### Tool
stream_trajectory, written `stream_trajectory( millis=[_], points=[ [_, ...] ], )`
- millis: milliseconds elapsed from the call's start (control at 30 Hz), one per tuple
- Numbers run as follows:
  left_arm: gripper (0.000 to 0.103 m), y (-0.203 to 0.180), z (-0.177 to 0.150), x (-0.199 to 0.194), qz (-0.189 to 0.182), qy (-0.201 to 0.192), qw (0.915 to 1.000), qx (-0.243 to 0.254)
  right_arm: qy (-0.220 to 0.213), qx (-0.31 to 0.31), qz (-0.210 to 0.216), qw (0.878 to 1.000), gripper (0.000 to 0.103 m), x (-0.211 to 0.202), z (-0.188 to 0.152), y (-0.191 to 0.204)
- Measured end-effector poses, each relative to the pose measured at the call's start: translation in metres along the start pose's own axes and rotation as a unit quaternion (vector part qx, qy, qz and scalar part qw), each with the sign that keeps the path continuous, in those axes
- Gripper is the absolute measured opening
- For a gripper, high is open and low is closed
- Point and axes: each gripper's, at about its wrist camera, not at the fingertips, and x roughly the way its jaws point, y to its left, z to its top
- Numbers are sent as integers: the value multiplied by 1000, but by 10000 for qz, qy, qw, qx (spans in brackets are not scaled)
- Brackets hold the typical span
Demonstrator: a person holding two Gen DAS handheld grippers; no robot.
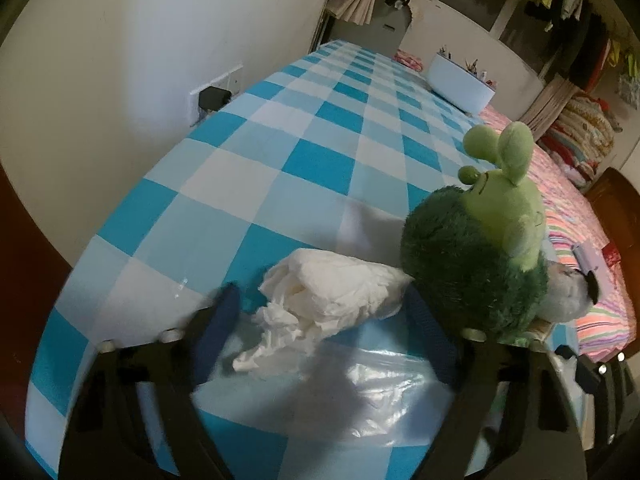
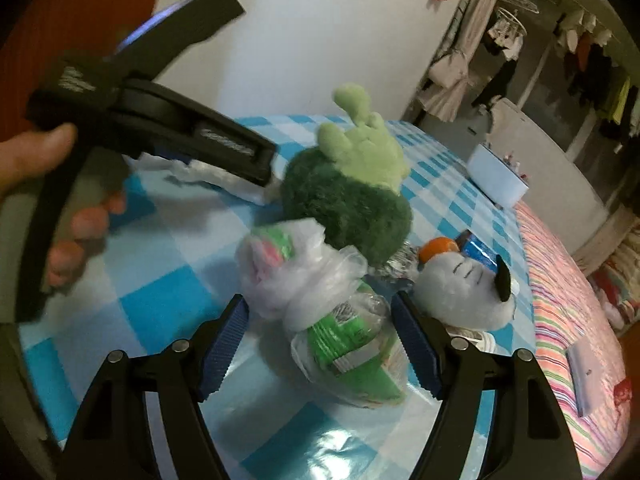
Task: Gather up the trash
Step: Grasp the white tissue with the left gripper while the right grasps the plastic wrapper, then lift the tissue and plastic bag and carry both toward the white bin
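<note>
Checked blue tablecloth beside a white wall; both grippers' fingers straddle trash unclenched.

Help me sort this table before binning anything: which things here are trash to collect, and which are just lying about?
Trash:
- crumpled tissue
- plastic bag of wrappers

Lying about:
- green plush
- white plush
- pen tub
- blue packet, partly hidden behind the white plush, so it could be trash too
</note>
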Motion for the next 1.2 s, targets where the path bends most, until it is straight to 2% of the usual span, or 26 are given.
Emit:
stream_trajectory(
  millis=[33, 67, 200, 267, 400, 667, 1200],
  points=[
    [56, 0, 0, 0, 121, -17, 9999, 49, -6, 40, 26, 10000, 63, 1, 0, -2],
    [44, -1, 0, 1, 160, -13, 9998, 93, -3, 119, 82, 9999, 61, 1, 0, -5],
    [31, 1, -1, 0, 83, -24, 10000, 43, -52, 360, 125, 9993, 45, -2, -2, -14],
    [27, 1, -2, -5, 42, -77, 10000, 42, -130, 613, 312, 9975, 43, -5, -3, -21],
    [25, -2, -5, -16, -16, -201, 9998, 16, -216, 1018, 564, 9930, 41, -9, -6, -31],
    [25, -15, -12, -32, -130, -323, 9993, 167, -250, 1492, 743, 9857, 41, -17, -13, -41],
    [25, -60, -22, -54, -235, -529, 9962, 657, -261, 2053, 609, 9765, 41, -39, -40, -72]
  ],
)
